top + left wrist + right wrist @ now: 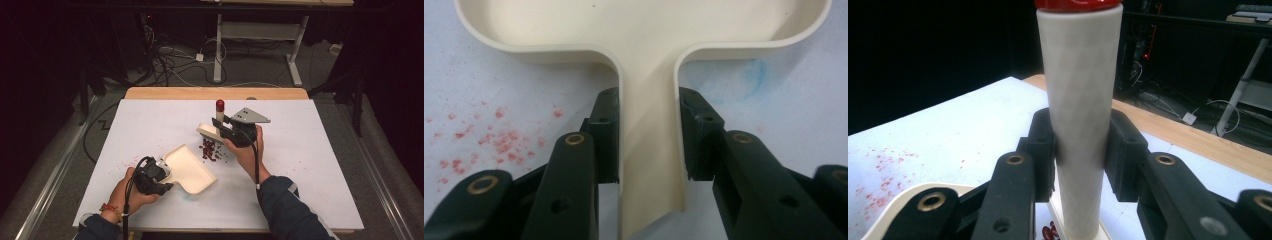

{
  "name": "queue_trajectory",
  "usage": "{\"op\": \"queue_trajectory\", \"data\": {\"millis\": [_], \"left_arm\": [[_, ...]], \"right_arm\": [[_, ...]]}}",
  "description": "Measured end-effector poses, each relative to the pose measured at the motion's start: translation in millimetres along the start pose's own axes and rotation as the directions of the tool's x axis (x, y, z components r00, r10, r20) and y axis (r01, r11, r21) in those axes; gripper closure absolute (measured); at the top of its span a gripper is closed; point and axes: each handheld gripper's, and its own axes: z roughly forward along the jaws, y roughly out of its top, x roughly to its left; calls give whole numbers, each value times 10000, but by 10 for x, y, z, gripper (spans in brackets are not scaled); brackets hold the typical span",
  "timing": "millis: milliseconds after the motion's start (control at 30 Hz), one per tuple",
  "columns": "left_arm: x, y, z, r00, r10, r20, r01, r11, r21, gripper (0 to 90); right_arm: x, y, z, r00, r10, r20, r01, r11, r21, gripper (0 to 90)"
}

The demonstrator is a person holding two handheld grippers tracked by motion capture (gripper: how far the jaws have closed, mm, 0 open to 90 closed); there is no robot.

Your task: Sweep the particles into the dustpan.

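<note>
On the white table (310,165), the left hand (127,192) is lying low near the front edge, its left gripper (649,145) clenching the cream dustpan (192,167) by its handle, pan flat on the surface. At centre, the right hand (247,150) is reaching forward, the right gripper (1080,155) clamping the brush's upright cream handle (1079,115), red-capped, just beside scattered red beans (210,150).

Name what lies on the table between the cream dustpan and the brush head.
In the high view, a small pile of red beans lies on the white table between the dustpan and the brush.
</note>
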Motion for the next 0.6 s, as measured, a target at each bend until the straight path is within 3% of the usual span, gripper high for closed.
{"op": "queue_trajectory", "data": {"millis": [600], "left_arm": [[0, 10, 18, 10000, -31, 14, 31, 10000, 9, 634]], "right_arm": [[92, -10, -38, 9988, -250, -424, 254, 9996, 105, 687]]}}
